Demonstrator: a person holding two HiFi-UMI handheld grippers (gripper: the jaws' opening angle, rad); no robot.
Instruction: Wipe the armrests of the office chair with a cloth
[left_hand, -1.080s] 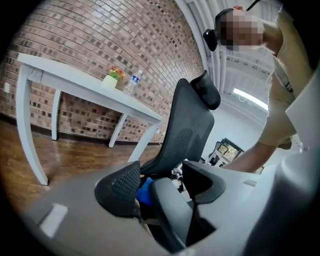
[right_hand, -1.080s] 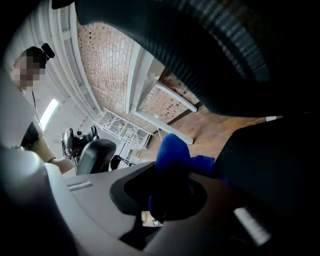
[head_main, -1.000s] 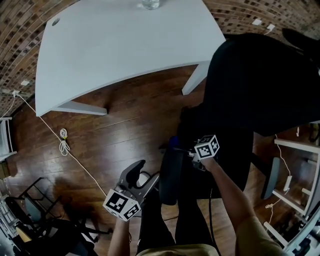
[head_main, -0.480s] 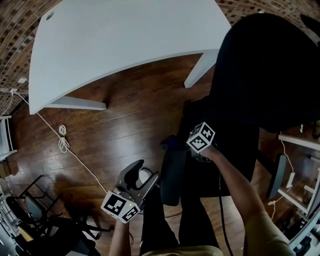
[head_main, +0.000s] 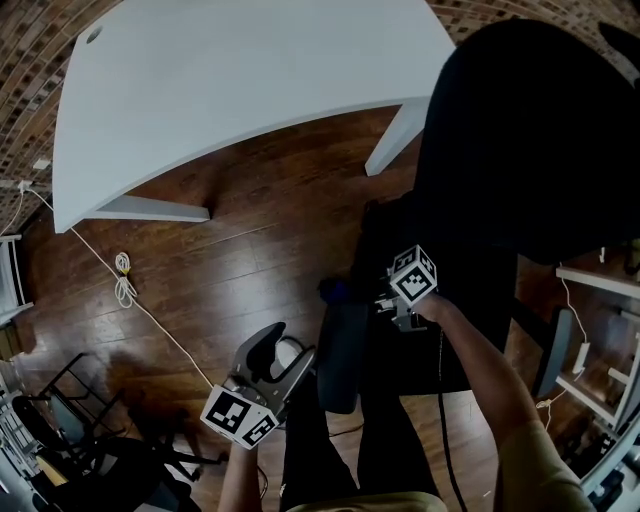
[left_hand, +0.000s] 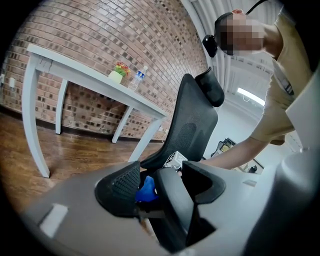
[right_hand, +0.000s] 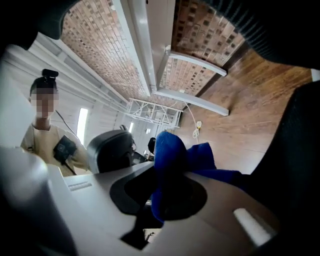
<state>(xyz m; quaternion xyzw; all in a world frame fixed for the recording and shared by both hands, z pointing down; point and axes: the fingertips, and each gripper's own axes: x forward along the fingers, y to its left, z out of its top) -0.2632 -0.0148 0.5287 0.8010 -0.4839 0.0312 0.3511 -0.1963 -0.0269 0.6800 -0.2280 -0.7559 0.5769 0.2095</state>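
The black office chair (head_main: 520, 130) stands right of centre in the head view, its near armrest (head_main: 338, 350) running toward me. My right gripper (head_main: 372, 300) is at that armrest's far end, shut on a blue cloth (head_main: 335, 290) that lies against the pad. In the right gripper view the cloth (right_hand: 172, 155) bulges up out of the right gripper (right_hand: 172, 195). My left gripper (head_main: 280, 352) hangs open just left of the armrest, apart from it. In the left gripper view the left gripper (left_hand: 160, 182) frames the armrest (left_hand: 172, 210) and the cloth (left_hand: 146, 190).
A white table (head_main: 250, 80) stands beyond the chair on the wooden floor. A white cable (head_main: 125, 285) runs across the floor at left, and a black wire rack (head_main: 60, 420) sits at the lower left. The chair's other armrest (head_main: 548, 350) is at the right.
My right gripper has shifted a little back and forth at the armrest's far end with the cloth. The left gripper has stayed in place, open.
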